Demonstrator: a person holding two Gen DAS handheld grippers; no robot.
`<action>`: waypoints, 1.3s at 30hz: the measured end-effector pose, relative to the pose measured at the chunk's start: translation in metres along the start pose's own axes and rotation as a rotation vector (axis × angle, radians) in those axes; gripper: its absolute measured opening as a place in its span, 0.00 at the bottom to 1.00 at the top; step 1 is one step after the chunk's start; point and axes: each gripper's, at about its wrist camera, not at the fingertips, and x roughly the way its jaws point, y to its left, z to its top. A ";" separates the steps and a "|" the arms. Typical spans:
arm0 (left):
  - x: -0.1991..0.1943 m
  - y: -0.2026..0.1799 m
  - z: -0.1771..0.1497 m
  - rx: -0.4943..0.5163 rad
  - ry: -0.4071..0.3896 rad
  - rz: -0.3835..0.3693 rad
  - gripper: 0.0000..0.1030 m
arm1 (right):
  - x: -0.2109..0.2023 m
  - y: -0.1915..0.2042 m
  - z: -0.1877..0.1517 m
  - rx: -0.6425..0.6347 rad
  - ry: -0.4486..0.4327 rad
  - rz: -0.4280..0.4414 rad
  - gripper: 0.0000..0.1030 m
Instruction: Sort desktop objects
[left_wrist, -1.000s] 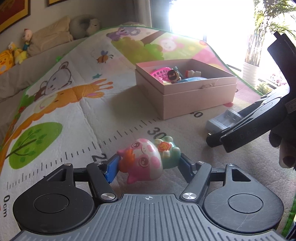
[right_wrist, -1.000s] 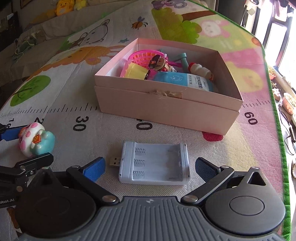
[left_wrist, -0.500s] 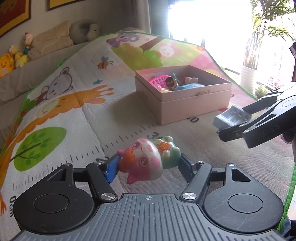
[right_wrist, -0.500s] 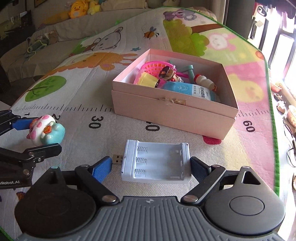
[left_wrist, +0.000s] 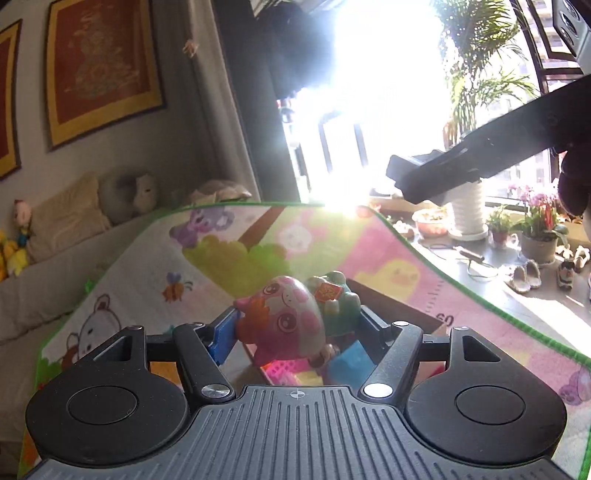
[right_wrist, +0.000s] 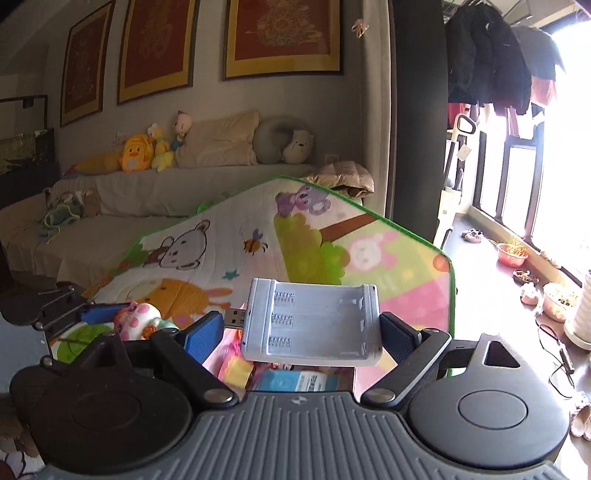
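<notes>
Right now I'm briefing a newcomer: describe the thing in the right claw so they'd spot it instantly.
Start at the cartoon play mat. Above it, the right claw holds a battery charger. It is the only plain white thing there, with three springs and a USB plug.

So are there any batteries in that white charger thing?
Empty. The white charger, held in the right gripper, shows three bare springs and no batteries.

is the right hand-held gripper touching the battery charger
Touching. In the right wrist view the right hand-held gripper clamps the battery charger from both sides, fingers pressed against its ends.
</notes>
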 end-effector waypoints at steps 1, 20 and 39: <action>0.015 0.000 0.006 -0.002 0.001 -0.006 0.74 | 0.013 -0.004 0.011 0.014 -0.006 0.005 0.88; -0.006 0.034 -0.133 -0.192 0.338 0.101 1.00 | 0.060 0.032 -0.129 0.121 0.233 0.036 1.00; 0.022 0.032 -0.157 -0.364 0.380 0.193 1.00 | 0.115 0.051 -0.183 0.096 0.353 -0.197 1.00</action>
